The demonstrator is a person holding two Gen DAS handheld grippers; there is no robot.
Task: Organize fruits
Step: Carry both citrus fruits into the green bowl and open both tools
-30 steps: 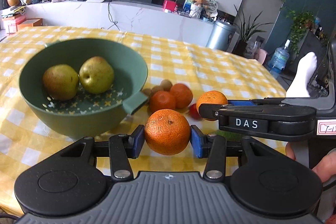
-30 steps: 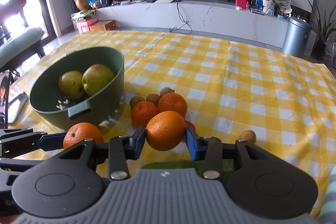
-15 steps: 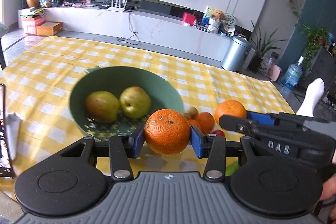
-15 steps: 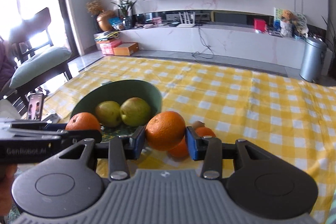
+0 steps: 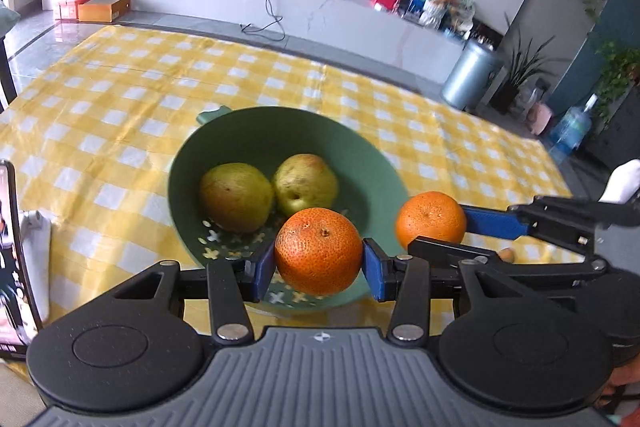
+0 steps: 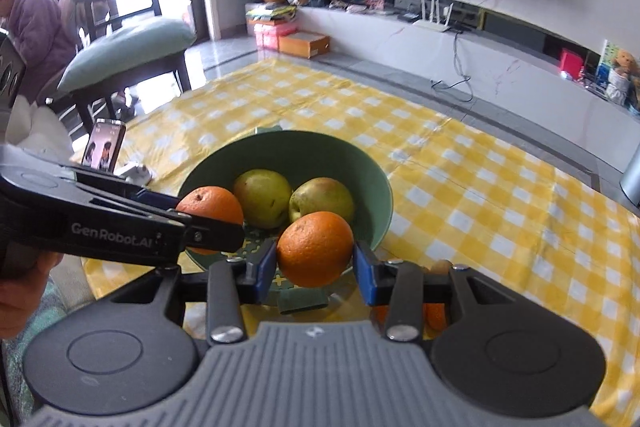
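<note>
My left gripper (image 5: 319, 263) is shut on a rough-skinned orange (image 5: 318, 251), held above the near rim of a green bowl (image 5: 224, 147). Two green pears (image 5: 236, 197) lie in the bowl. My right gripper (image 6: 315, 265) is shut on a smoother orange (image 6: 315, 249), also above the bowl's (image 6: 372, 183) near rim. In the left wrist view the right gripper's orange (image 5: 431, 221) hangs over the bowl's right rim. In the right wrist view the left gripper's orange (image 6: 210, 207) hangs over the left rim. The two pears (image 6: 263, 198) show there too.
A yellow checked tablecloth (image 5: 120, 107) covers the table. A phone (image 6: 103, 150) stands at the table's left edge, beside a white object (image 6: 134, 171). More small fruit (image 6: 436, 315) lies on the cloth under my right gripper. A chair with a cushion (image 6: 128, 47) stands to the left.
Both grippers have risen and moved left with their oranges, from beside the fruit pile to above the bowl's near rim. The bowl and pears have not moved.
</note>
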